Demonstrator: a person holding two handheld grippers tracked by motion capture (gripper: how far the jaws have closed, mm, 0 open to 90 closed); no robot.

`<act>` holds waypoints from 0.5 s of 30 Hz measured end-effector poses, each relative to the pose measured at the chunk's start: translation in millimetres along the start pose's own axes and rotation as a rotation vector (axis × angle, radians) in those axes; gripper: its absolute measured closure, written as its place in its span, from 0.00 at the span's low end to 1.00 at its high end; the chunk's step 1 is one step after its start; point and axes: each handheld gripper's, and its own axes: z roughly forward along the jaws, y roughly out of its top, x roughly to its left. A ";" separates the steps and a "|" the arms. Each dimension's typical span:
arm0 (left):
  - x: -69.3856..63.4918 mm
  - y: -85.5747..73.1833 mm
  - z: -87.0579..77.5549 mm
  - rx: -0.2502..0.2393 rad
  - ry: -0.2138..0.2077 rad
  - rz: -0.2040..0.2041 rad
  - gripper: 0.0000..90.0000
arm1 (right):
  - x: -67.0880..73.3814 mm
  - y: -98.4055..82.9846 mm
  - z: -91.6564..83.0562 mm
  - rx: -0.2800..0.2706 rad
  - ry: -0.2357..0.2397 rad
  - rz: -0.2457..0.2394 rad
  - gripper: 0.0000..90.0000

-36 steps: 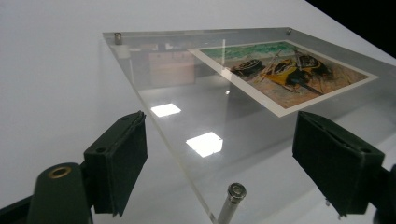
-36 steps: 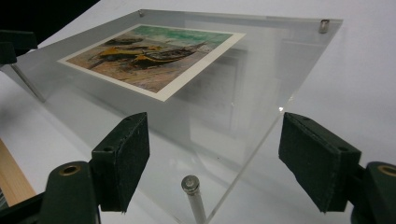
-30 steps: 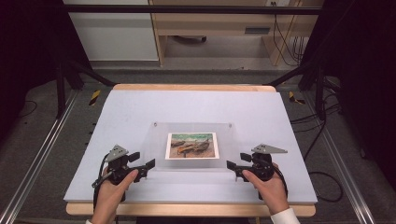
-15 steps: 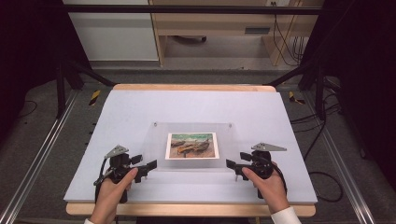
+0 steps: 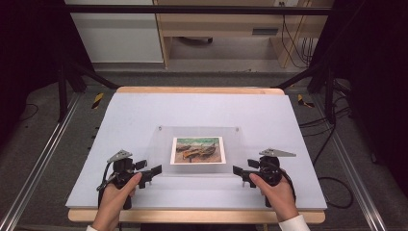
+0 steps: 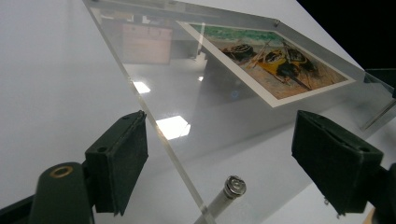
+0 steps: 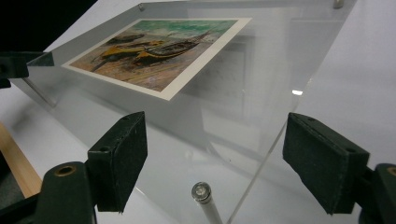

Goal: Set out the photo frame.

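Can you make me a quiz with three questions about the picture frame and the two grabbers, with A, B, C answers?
1. Where is the clear frame?
A. On the white table, between the two grippers
B. On the floor
C. Lifted high in the air

2. How many boat pictures are inside it?
A. Three
B. One
C. None

3. How are the jaws of the left gripper and right gripper?
A. Open, a frame corner between them
B. Squeezed shut on a pen
C. One holds a cup

Answers:
1 A, the high view shows it between them.
2 B, a single print shows.
3 A, gaps show beside the pads in both gripper views.
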 end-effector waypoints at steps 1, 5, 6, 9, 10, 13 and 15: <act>0.4 -0.1 0.6 0.004 -0.013 -0.007 0.20 | -0.4 0.2 0.6 -0.001 0.000 0.003 0.25; -0.3 0.1 1.9 0.010 -0.020 -0.009 0.19 | -0.6 1.0 1.7 0.002 -0.005 0.006 0.25; 0.0 0.4 1.9 0.013 -0.021 -0.007 0.19 | -0.6 1.0 1.7 0.002 -0.004 0.006 0.25; 0.4 0.5 2.0 0.013 -0.024 -0.006 0.19 | -0.4 0.8 1.2 0.001 -0.002 0.003 0.25; 0.3 0.5 1.9 0.013 -0.024 -0.006 0.19 | -0.4 0.7 1.0 0.002 -0.002 0.002 0.25; 0.2 0.4 1.8 0.012 -0.023 -0.005 0.19 | 0.6 0.1 -0.1 0.005 -0.001 0.008 0.25; 0.4 0.6 1.8 0.013 -0.024 -0.004 0.19 | 1.1 -0.1 -0.8 0.007 0.000 0.009 0.25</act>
